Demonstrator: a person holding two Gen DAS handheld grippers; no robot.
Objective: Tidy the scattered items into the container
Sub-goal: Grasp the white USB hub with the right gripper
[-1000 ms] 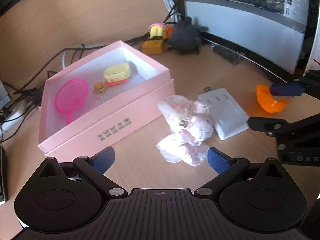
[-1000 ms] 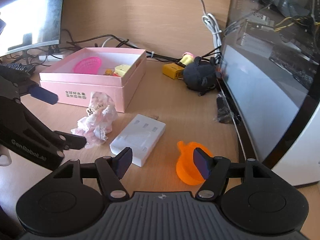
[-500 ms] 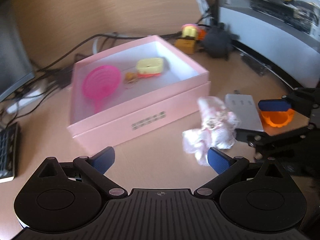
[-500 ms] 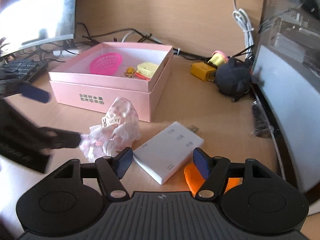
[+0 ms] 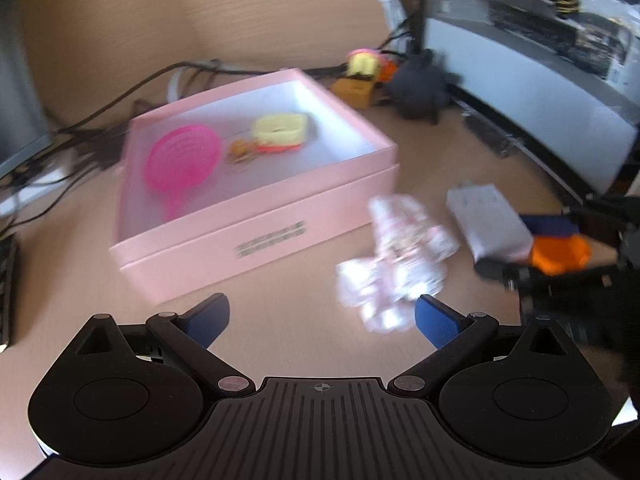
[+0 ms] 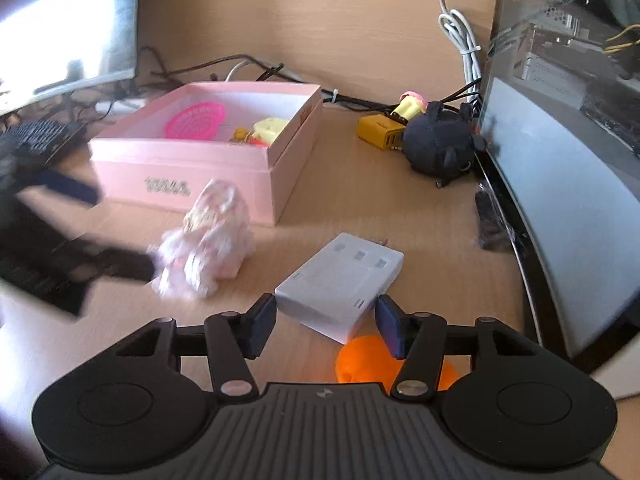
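Observation:
The pink box stands open and holds a pink strainer, a yellow toy and a small brown charm. A crumpled pink-white cloth lies on the desk in front of the box. Beside it are a white plastic box and an orange cup. My left gripper is open over bare desk, short of the cloth. My right gripper is open; the orange cup lies between its fingers, and the white box's near end is at the fingertips.
A black plush, a yellow charger and cables lie at the back. A large monitor borders the right side, and a keyboard and a second screen are at the left. The blurred left gripper is near the cloth.
My right gripper has moved forward over the orange cup and its fingers have narrowed slightly. My left gripper has swung left and back, leaving the cloth off to its right.

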